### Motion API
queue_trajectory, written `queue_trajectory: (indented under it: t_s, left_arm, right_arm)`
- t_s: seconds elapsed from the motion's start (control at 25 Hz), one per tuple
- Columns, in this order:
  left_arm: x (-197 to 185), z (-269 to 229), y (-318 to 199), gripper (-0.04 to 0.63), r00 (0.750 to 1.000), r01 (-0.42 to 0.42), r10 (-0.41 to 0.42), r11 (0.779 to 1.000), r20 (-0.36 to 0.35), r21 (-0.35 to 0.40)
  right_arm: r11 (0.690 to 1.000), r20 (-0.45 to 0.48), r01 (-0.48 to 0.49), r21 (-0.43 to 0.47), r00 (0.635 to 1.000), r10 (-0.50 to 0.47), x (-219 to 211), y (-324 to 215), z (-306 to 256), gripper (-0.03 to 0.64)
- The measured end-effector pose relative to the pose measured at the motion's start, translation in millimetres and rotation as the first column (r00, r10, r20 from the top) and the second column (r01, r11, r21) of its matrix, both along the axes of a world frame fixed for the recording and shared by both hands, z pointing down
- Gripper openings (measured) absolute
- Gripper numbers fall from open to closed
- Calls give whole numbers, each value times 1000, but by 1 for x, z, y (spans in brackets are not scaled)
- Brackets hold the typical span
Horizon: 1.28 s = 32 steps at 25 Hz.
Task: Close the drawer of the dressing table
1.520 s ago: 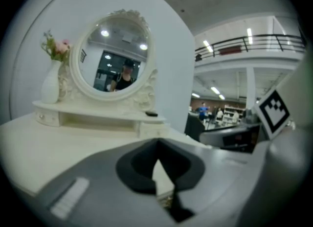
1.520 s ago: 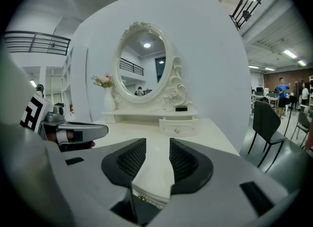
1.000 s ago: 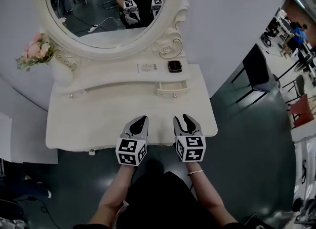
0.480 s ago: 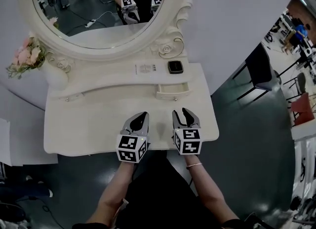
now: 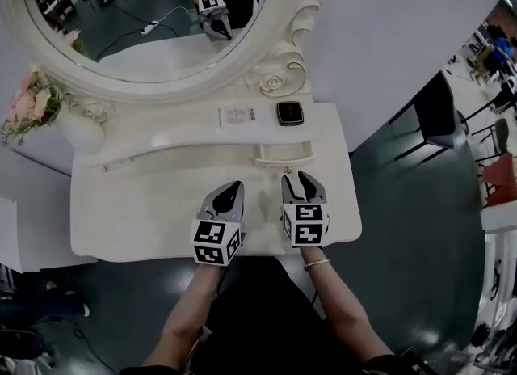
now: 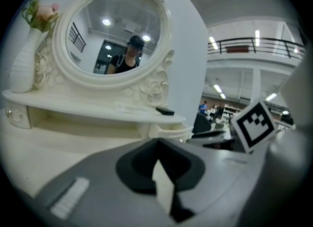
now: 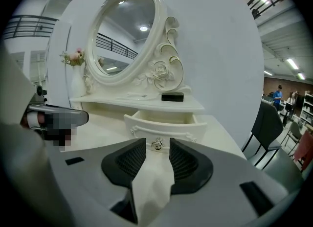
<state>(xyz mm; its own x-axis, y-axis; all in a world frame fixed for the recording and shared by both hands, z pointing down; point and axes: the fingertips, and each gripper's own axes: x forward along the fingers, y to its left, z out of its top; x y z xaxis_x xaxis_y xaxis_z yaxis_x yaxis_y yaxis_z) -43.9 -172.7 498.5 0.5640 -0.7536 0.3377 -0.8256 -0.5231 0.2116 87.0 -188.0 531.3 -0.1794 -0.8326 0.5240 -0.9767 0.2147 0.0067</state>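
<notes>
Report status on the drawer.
Left tongs shut, empty. Right tongs open, empty, facing the small metal knob. White carved drawer stands pulled out. Nothing between tongs and drawer.

Bare tabletop (image 5: 161,195) open between right gripper (image 5: 299,176) jaws and pulled-out drawer (image 5: 283,153) front.

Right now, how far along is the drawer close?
Done: nothing; the drawer stands pulled out. In hand: the right gripper, jaws apart, is lined up with the knob, short of it. Left: push the drawer in flush.
</notes>
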Motion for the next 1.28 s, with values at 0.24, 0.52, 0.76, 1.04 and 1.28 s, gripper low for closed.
queue_trajectory:
  t_s: [0.24, 0.52, 0.76, 1.04, 1.28]
  left_arm:
    - [1, 7, -14, 3, 1000, 19, -19, 1000, 8, -15]
    - [1, 11, -27, 3, 999, 35, -35, 999, 14, -27]
    - [3, 14, -35, 3, 999, 42, -41, 999, 14, -32]
    - [2, 14, -42, 3, 999, 52, -52, 998, 9, -33]
    - [-1, 12, -45, 3, 998, 67, -66, 997, 9, -29]
  right_arm:
    - [1000, 1, 16, -23, 1000, -16, -2, -16, 11, 131]
    - [1000, -17, 1, -24, 1000, -1, 0, -25, 15, 144]
    - [1000, -17, -9, -29, 1000, 8, 2, -34, 15, 151]
    - [999, -27, -6, -31, 1000, 5, 0, -44, 16, 152]
    - [999, -35, -3, -38, 999, 2, 0, -52, 17, 150]
